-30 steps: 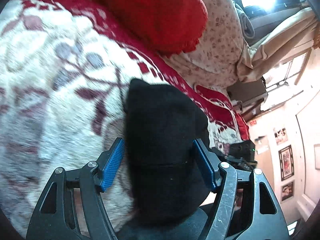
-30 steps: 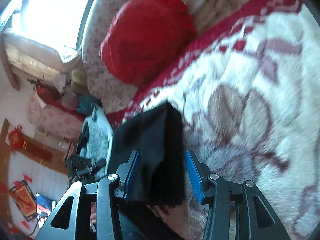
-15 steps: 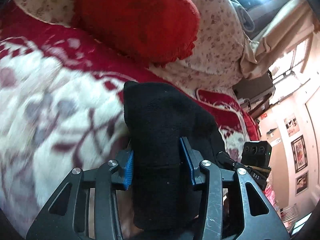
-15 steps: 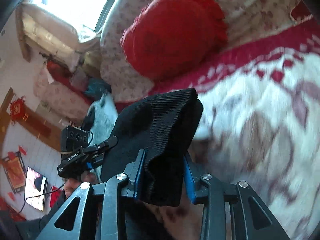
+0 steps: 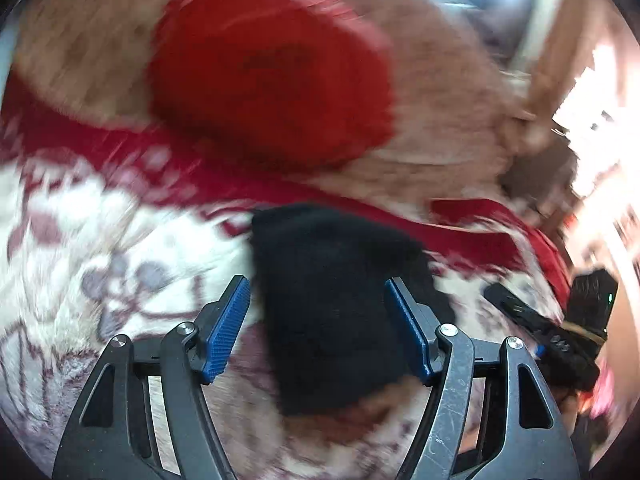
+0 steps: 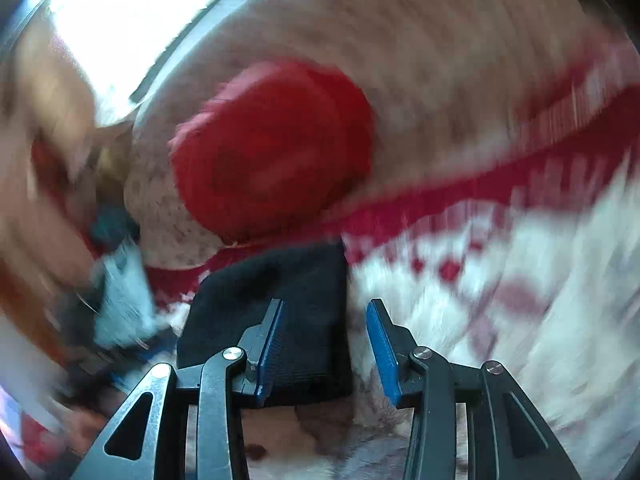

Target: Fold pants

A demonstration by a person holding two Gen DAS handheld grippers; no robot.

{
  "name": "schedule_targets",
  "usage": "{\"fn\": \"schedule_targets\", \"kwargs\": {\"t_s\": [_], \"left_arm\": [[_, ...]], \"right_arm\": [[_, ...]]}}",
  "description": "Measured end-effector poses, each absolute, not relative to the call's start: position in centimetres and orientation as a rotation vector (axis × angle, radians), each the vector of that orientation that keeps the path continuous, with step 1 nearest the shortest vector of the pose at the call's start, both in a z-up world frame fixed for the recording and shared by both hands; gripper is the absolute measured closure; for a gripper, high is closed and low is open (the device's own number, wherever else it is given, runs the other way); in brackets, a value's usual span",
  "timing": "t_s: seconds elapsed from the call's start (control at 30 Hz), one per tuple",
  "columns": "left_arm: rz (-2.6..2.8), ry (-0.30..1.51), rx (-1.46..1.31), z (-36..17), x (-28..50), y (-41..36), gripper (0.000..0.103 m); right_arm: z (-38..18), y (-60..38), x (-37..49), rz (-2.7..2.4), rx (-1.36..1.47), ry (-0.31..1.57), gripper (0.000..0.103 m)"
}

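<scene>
Now I'm letting both grippers (image 5: 316, 332) (image 6: 324, 346) spread, jaws just opening off the pants (image 5: 332, 304), lying straight ahead below the cushion (image 5: 272, 76).

Red round cushion (image 5: 272, 80) on floral bedding — bright window (image 6: 132, 12) behind

Each camera sits just behind its own tongs, looking forward and down along the fingers, close over the bed (image 5: 100, 248). Both views are blurred. They share the black pants (image 5: 332, 304) near the lens and the red cushion (image 5: 272, 80) (image 6: 272, 164) farther back.
</scene>
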State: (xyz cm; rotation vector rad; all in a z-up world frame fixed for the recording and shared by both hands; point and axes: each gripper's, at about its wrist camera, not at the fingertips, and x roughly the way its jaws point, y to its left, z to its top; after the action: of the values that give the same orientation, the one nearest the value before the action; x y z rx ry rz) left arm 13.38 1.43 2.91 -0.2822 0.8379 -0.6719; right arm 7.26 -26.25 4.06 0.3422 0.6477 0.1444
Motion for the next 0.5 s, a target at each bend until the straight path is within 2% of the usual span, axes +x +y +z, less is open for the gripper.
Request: {"fn": "schedule_targets", "kwargs": {"t_s": [0.07,0.1,0.13,0.17,0.33,0.5], "left_arm": [[-0.750,0.827,-0.144,3.5,11.8,-0.8,0.038],[-0.764,0.839,-0.096,3.2,11.6,-1.7,0.045],[-0.765,0.864,-0.058,2.6,11.7,-2.5,0.047],[-0.755,0.905,-0.040,1.6,12.2,-3.1,0.047],[-0.750,0.931,-0.038,0.9,14.3,-3.6,0.047],[-0.695,0.918,-0.050,1.7,17.8,-4.8,0.047]], "right_arm": [[5.1,-22.5,6.2,0.182,0.167,0.638,0.063],[4.9,-21.6,6.0,0.191,0.124,0.645,0.063],[4.5,-20.7,6.2,0.207,0.098,0.662,0.064],[3.6,-19.7,6.7,0.214,0.059,0.696,0.068],[-2.4,-19.9,7.9,0.176,-0.039,0.893,0.069],[-3.0,-20.9,6.7,0.185,-0.016,0.857,0.068]]}}
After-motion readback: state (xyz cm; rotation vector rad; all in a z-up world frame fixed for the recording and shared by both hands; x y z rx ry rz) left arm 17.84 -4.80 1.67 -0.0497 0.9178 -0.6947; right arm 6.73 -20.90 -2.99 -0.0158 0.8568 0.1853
